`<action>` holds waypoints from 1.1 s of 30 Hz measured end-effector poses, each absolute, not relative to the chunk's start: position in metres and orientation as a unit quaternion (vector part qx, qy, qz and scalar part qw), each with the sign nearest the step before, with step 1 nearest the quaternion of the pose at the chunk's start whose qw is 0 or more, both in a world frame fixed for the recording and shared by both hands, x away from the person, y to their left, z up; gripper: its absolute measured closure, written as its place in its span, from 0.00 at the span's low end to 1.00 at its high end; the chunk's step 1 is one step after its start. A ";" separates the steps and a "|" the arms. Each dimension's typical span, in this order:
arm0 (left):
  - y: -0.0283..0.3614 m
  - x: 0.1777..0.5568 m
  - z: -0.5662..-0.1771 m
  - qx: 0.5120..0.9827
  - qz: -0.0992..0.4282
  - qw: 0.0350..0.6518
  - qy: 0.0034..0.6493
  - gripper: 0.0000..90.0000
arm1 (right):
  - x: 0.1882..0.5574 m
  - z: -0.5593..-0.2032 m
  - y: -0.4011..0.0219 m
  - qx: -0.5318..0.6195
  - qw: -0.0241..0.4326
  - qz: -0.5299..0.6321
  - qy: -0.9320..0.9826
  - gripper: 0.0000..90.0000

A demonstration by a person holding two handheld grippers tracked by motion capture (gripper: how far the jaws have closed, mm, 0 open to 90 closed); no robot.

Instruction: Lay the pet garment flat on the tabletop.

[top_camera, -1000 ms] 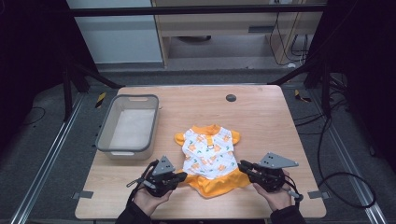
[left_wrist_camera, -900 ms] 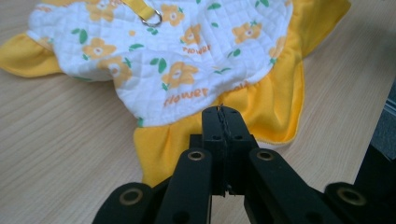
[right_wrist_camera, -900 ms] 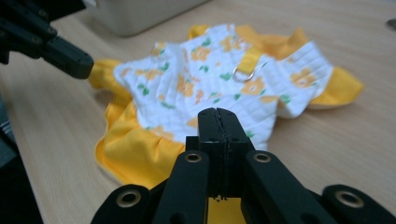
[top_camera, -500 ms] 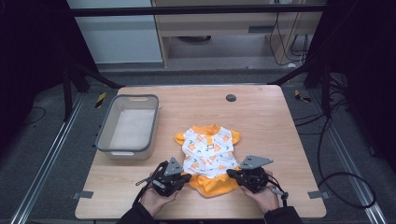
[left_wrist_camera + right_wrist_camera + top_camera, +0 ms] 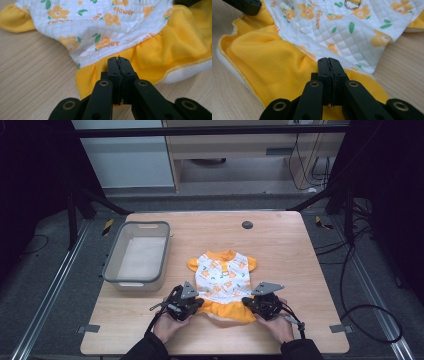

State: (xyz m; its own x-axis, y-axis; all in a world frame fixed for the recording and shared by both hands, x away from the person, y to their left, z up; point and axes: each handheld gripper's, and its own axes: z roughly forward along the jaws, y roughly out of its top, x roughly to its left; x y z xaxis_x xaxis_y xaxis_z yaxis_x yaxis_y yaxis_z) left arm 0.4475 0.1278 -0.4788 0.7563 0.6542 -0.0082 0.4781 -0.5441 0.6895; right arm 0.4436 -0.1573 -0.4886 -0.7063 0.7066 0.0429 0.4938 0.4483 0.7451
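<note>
Left gripper point(image 5: 119, 61) first: its jaws are pressed together, tips down on the orange frill of the dress point(image 5: 222, 282), right where frill meets the quilted white body. Whether a pinch of cloth sits between the pads, I cannot tell; the tips look closed flat on top of it. Right gripper point(image 5: 330, 62), same story on the other side: jaws together, tips on the orange skirt by the seam, no fold visibly caught.

From above, the two grippers sit at the skirt's two lower corners, left point(image 5: 186, 304) and right point(image 5: 260, 302), a hand behind each. The dress lies flat, face up, near the front middle of the table point(image 5: 280, 250), neck pointing away from the person.

Handling, as I judge it: light and limp. The quilted part has a little body, but the skirt is thin knit that will bunch and slide on smooth wood. It won't break, yet it will droop from any single grip. Best holds are the hem corners or the seam where the frill is gathered, both layers pinched, one gripper per side.

Counting up: one dress, two grippers, one grey bin point(image 5: 137, 255) to the left of the dress and apart from it, one small dark disc point(image 5: 247, 224) near the far edge, one metal ring point(image 5: 352, 3) sewn on the dress.
</note>
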 end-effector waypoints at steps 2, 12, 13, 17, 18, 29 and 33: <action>0.127 0.449 -0.481 0.873 0.119 0.342 0.326 0.96 | 0.445 -0.492 -0.156 0.361 0.138 0.377 0.842 0.98; 0.127 0.433 -0.486 0.893 0.092 0.312 0.310 0.96 | 0.438 -0.495 -0.159 0.362 0.123 0.363 0.850 0.96; 0.128 0.430 -0.486 0.894 0.087 0.315 0.308 0.96 | 0.437 -0.495 -0.160 0.361 0.124 0.361 0.851 0.96; 0.130 0.422 -0.486 0.896 0.080 0.312 0.305 0.96 | 0.433 -0.495 -0.161 0.356 0.121 0.362 0.853 0.96; 0.130 0.417 -0.486 0.897 0.077 0.313 0.302 0.96 | 0.430 -0.496 -0.162 0.357 0.118 0.362 0.853 0.96; 0.133 0.412 -0.468 0.884 0.110 0.346 0.296 0.97 | 0.421 -0.490 -0.169 0.355 0.127 0.377 0.846 0.97; 0.145 0.427 -0.476 0.880 0.115 0.326 0.325 0.97 | 0.419 -0.484 -0.176 0.361 0.128 0.389 0.838 1.00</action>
State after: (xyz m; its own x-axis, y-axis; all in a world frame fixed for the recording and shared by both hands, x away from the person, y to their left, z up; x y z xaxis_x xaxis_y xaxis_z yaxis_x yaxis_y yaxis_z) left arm 0.4272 0.1447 -0.4761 0.7622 0.6473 -0.0094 0.4968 -0.5756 0.6495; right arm 0.4191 -0.1755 -0.4844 -0.7068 0.7044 0.0656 0.5049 0.4372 0.7443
